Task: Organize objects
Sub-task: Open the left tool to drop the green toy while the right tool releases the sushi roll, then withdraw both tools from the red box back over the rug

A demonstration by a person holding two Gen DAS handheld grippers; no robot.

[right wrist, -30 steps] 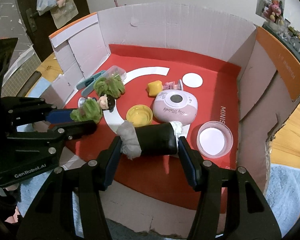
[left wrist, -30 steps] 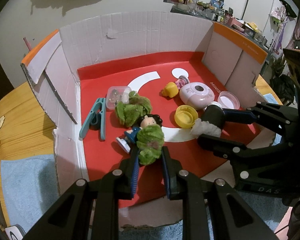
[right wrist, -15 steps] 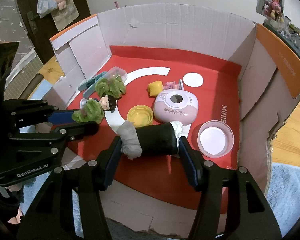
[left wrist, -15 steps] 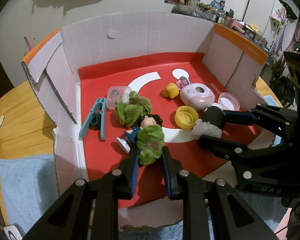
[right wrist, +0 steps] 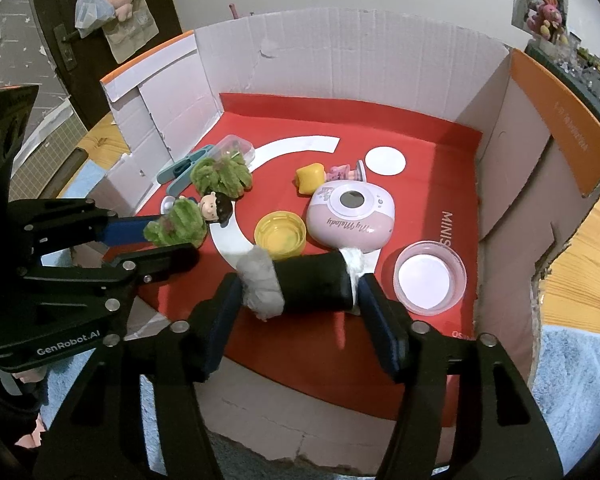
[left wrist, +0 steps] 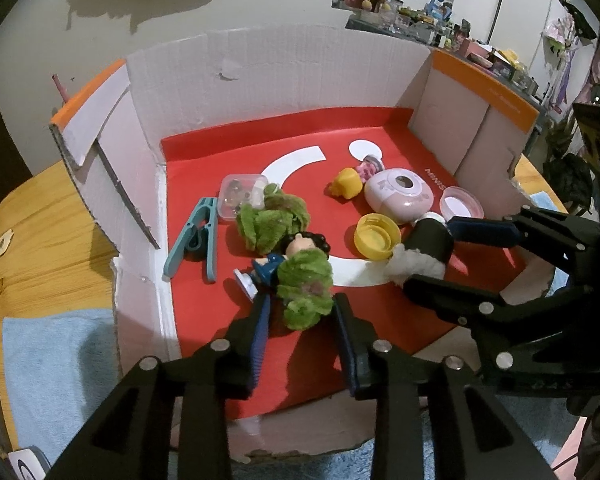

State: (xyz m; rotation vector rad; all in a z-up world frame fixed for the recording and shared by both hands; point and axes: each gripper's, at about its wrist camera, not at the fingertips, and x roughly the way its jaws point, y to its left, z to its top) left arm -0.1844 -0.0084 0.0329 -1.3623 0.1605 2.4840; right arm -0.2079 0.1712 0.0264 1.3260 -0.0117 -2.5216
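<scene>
The left gripper (left wrist: 300, 312) squeezes a fuzzy green toy (left wrist: 305, 286), and the right gripper (right wrist: 300, 292) squeezes a black roll (right wrist: 310, 285) with fluffy ends, both low over the red box floor (right wrist: 420, 152). I think tidying has barely started: the doll (right wrist: 217, 207), yellow cap (right wrist: 279, 235), pink player (right wrist: 350, 216) and blue clip (left wrist: 194, 236) lie scattered.

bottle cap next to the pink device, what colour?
Yellow bottle cap; clearest in the right wrist view.

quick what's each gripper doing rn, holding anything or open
Left gripper: closed on the green fuzzy toy.
Right gripper: closed on the black roll, one finger at each end.
</scene>
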